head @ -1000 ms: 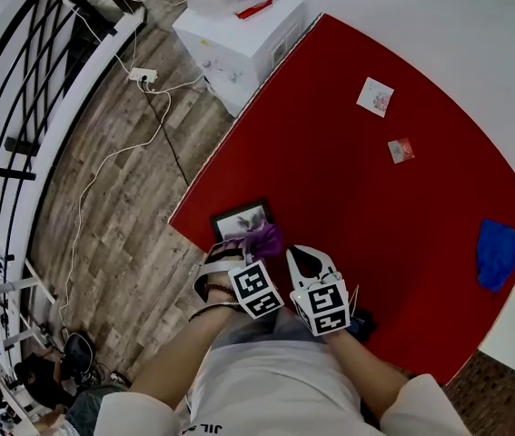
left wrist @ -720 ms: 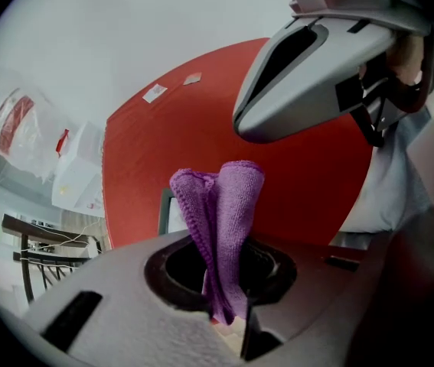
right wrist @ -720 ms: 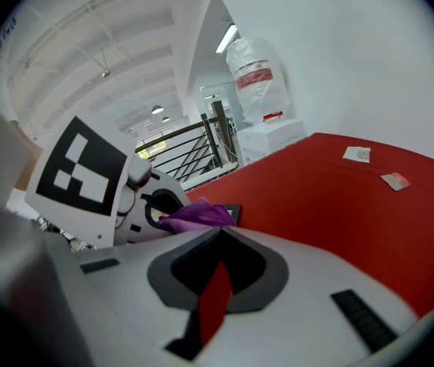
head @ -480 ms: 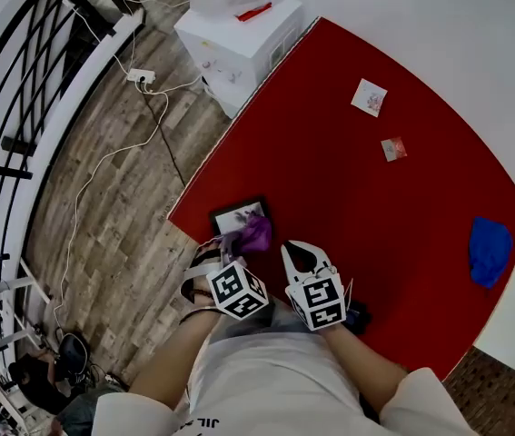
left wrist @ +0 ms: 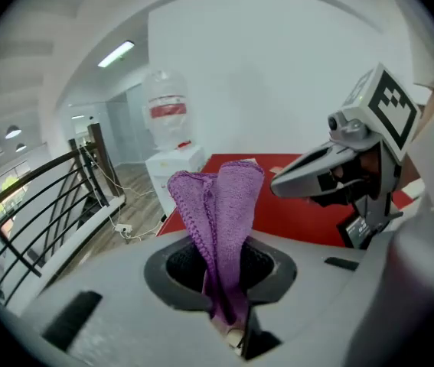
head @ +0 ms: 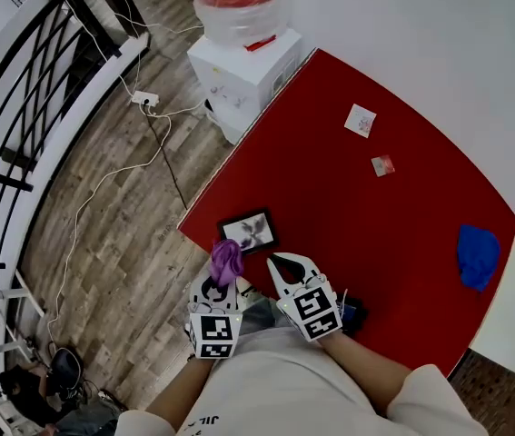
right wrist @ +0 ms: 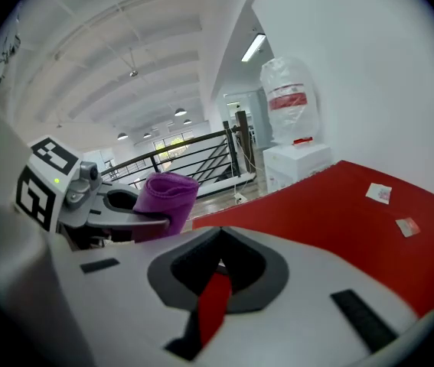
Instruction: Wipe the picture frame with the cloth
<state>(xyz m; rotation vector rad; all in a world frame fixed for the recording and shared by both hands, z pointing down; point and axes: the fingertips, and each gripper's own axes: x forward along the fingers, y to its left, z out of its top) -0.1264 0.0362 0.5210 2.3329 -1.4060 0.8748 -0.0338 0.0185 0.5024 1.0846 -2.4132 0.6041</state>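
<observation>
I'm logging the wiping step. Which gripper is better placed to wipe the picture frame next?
Left, probably. The left gripper is shut on the purple cloth, close to the near corner of the picture frame. The right gripper is shut and empty.

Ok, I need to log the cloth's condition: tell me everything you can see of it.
The cloth is purple, terry-like with a stitched hem, folded into a bunch. The left gripper is shut on its lower end, so the rest sticks out past the jaws, held up near the picture frame, seemingly not touching it.
</observation>
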